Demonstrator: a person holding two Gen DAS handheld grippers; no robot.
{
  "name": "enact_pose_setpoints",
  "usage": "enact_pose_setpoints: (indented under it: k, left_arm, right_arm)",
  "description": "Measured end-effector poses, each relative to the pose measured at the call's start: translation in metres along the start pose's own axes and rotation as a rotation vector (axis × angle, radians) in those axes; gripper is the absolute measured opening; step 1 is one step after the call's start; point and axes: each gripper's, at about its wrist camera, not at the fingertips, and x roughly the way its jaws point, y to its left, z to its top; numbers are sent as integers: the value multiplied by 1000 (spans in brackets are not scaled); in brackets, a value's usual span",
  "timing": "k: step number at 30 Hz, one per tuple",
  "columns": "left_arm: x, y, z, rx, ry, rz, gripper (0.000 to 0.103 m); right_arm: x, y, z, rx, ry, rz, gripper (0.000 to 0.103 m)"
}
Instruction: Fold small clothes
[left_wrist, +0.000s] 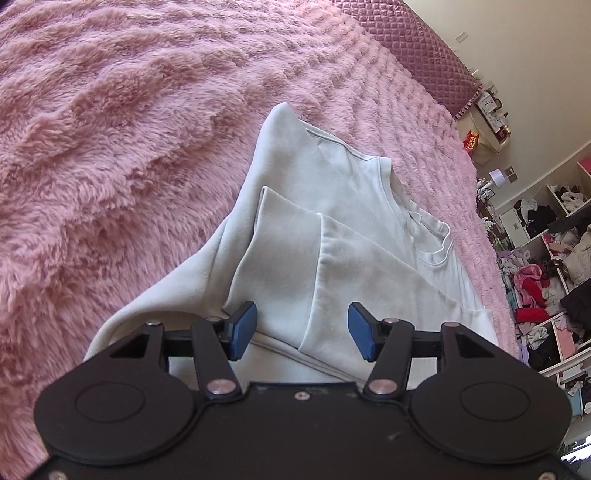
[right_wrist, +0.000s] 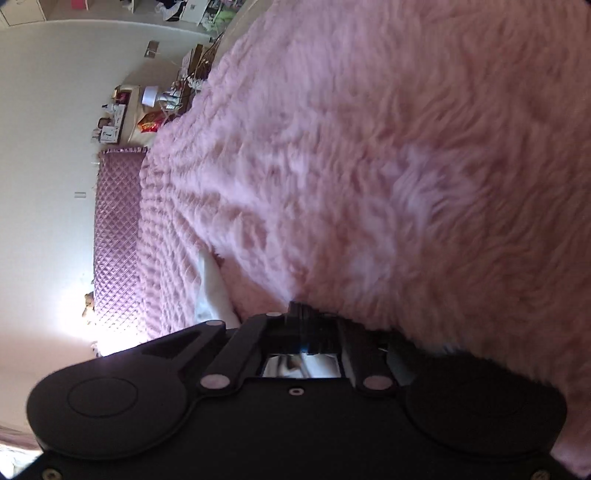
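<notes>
Lying part-folded, pale grey top (left_wrist: 354, 236)

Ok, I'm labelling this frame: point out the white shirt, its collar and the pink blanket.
white shirt (left_wrist: 347, 258): left wrist view, on the folded-over sleeve.
collar (left_wrist: 439, 254): left wrist view, on the ribbed neckline.
pink blanket (left_wrist: 129, 147): left wrist view, on bare fur.

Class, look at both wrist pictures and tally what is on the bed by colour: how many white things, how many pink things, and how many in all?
White: 1, the shirt
Pink: 1, the fluffy blanket under it
Total: 2
</notes>
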Motion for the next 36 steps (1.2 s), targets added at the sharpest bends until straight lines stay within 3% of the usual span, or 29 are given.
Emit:
enact_pose_setpoints:
  k: [2,8,10,12,15,20,28,32,36]
  left_arm:
    - [0,1,-1,-3,-2,0,58]
    - [-23,-4,0,30,20,5,58]
    - [-41,-1,-4,64,39,-13,58]
    - [-63,7,-12,100,64,-1,58]
    - [-102,27,-27,107,110,10,59]
    - [-165,66,-66,144,180,29,59]
    - [-215,136,-120,3,228,63,60]
    - [-219,145,-141,-2,240,21,60]
    - [-219,142,-151,-16,311,-36,61]
  right_arm:
    - [-1,-7,5,9,32,7,0]
    - [-9,37,-5,-310,147,-15,7]
    - [-22,48,-10,-427,179,-6,18]
    - [-37,52,-11,-520,220,13,45]
    - [-66,44,-10,-603,305,43,45]
    - [-118,27,-5,-754,394,2,45]
    - [-157,-28,-8,-753,554,-59,51]
    - [-166,-52,-8,-646,589,-18,51]
    - [-177,-53,-13,-627,625,23,53]
